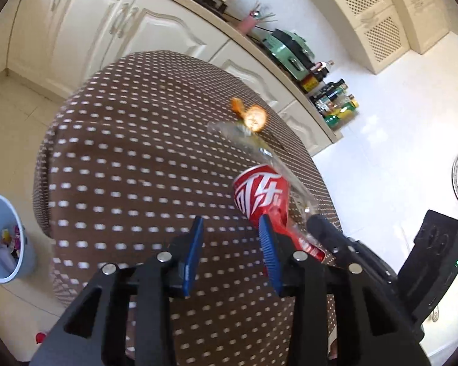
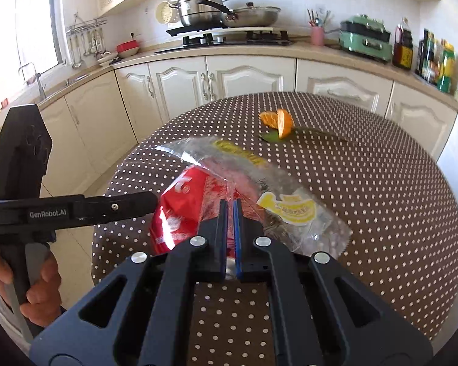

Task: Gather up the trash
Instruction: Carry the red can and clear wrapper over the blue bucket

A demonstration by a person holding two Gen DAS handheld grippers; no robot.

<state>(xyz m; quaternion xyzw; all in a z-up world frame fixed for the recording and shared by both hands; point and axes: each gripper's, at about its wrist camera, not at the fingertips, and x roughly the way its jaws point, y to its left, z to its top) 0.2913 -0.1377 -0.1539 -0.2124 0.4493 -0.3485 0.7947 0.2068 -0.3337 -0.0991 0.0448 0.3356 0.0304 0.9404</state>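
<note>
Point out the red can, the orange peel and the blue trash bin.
red can point(image 1: 261, 195): left wrist view, on the white lettering of its side.
orange peel point(image 2: 279, 122): right wrist view, on the upright piece.
blue trash bin point(image 1: 27, 250): left wrist view, on its outer wall, right side.

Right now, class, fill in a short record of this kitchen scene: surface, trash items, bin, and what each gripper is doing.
surface: round table with a brown dotted cloth
trash on table: red can, clear wrapper, orange peel
bin: blue bin on the floor beside the table, already holding some trash
left gripper: jaws open, nothing between them, can just beside one jaw
right gripper: jaws shut on the wrapper, which lies over the can
</note>
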